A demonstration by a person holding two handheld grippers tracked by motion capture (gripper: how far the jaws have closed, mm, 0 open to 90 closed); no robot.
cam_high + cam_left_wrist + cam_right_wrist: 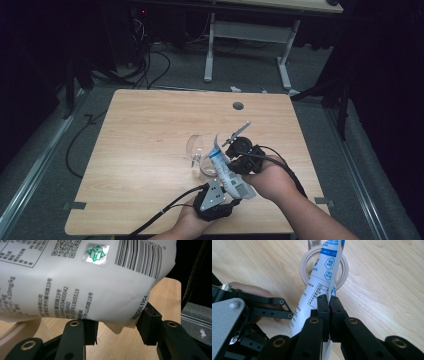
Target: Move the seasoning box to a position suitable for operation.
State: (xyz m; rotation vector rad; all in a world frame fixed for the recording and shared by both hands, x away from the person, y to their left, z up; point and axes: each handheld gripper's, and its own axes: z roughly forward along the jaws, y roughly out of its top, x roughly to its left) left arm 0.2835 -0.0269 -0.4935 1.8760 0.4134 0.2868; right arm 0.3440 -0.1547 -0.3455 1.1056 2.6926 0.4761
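Observation:
A white pouch (pixel 226 170) with blue print and a barcode is held up between both grippers over the wooden table (pixel 150 130). My left gripper (pixel 231 194) comes from the near edge, and its jaws are shut on the pouch's bulging lower end (pixel 87 290). In the left gripper view the left gripper (pixel 116 327) has one pad on each side of that end. My right gripper (pixel 329 305) pinches the pouch's thin side seam (pixel 322 277), jaws shut on it. In the high view the right gripper (pixel 231 167) reaches in from the right. A clear cup (pixel 197 150) stands just beyond the pouch's top end, its rim (pixel 303 265) under that end.
A round cable hole (pixel 238 106) sits near the table's far edge. Beyond the table are white desk legs (pixel 209 50) and cables on the grey floor (pixel 150 65). A hand (pixel 249 290) wraps the left gripper. The table's left half (pixel 130 150) is bare wood.

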